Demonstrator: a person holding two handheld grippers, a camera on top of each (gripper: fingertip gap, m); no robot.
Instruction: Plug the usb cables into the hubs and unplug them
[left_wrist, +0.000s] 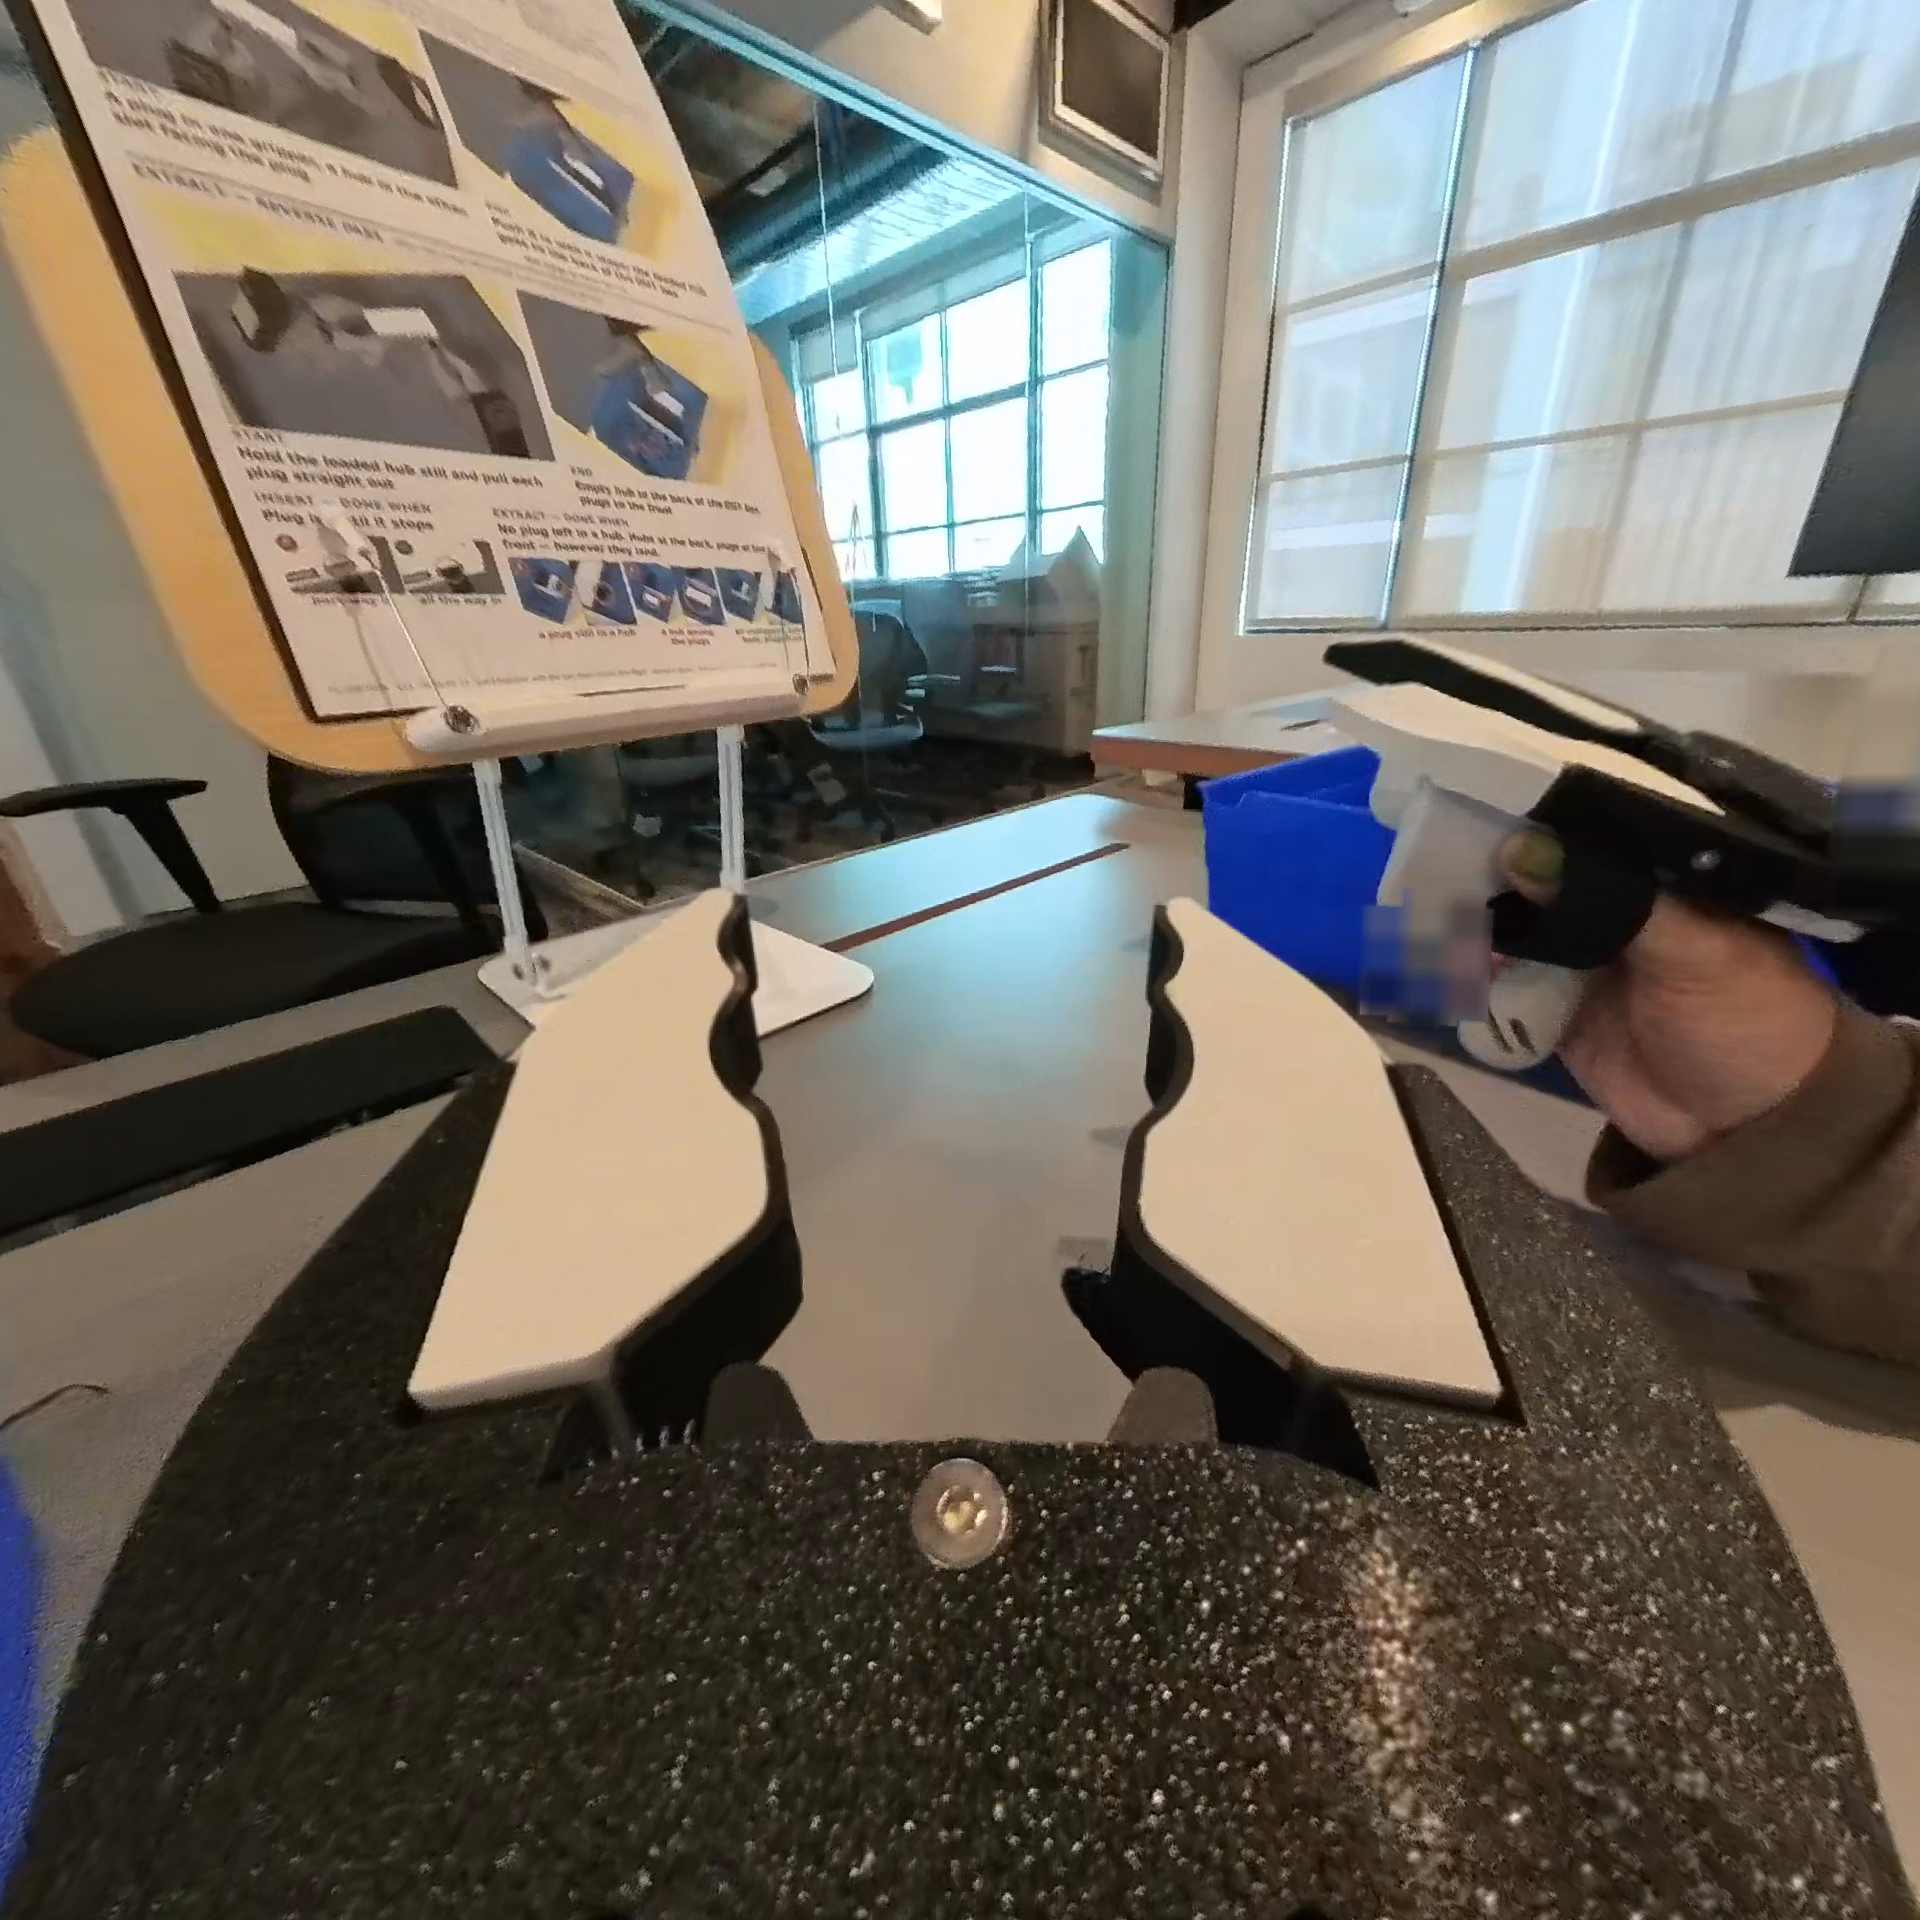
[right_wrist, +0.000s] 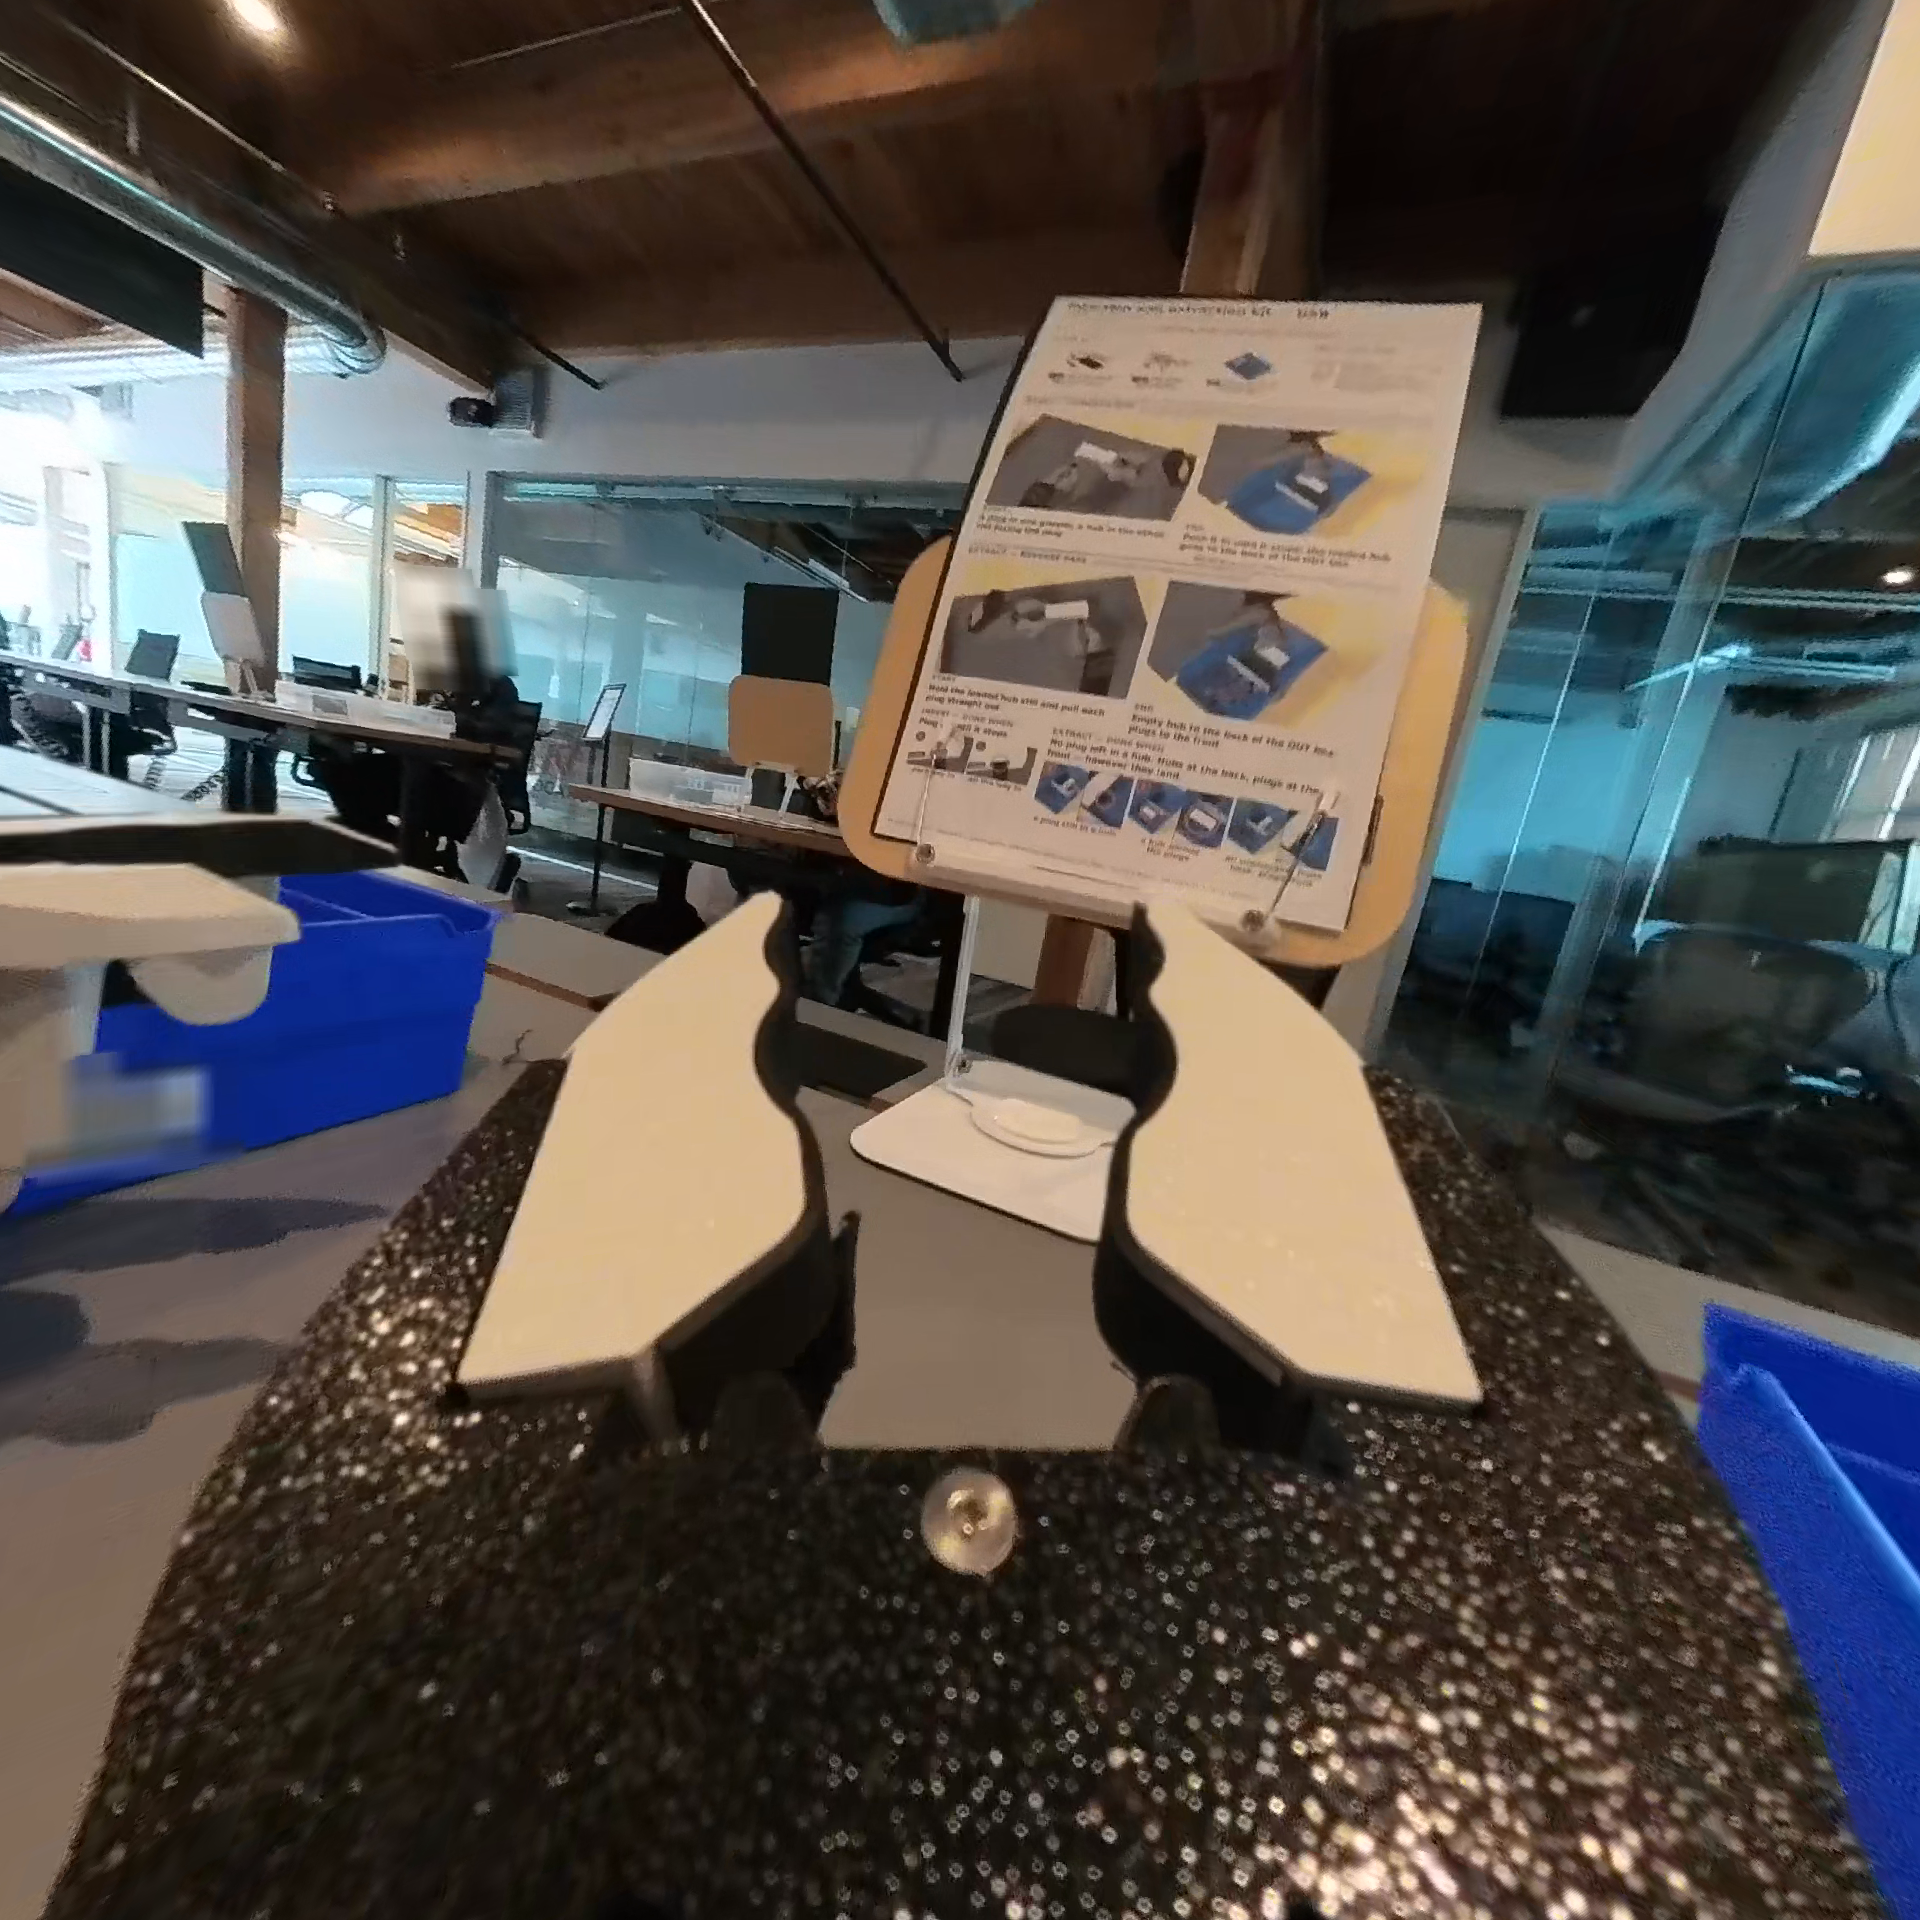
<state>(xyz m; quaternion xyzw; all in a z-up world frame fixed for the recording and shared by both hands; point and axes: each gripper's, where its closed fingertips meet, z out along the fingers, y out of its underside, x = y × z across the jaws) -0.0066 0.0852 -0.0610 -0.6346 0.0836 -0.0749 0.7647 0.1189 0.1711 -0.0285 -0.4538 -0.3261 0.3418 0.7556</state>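
Observation:
No USB cable or hub shows in either view. My left gripper (left_wrist: 951, 914) is open and empty, held above the grey table (left_wrist: 956, 1101). My right gripper (right_wrist: 958, 916) is also open and empty above the same table (right_wrist: 187, 1382). In the left wrist view the right gripper (left_wrist: 1392, 691) shows at the right, held by a hand (left_wrist: 1683, 1029) in front of a blue bin (left_wrist: 1288, 862). In the right wrist view the left gripper (right_wrist: 301, 883) shows at the left edge, in front of a blue bin (right_wrist: 343, 977).
An instruction sheet on a white stand (left_wrist: 416, 312) rises at the table's far side; it also shows in the right wrist view (right_wrist: 1195, 623). A second blue bin (right_wrist: 1818, 1507) sits at the lower right. A black office chair (left_wrist: 208, 966) stands beyond the table. Glass walls are behind.

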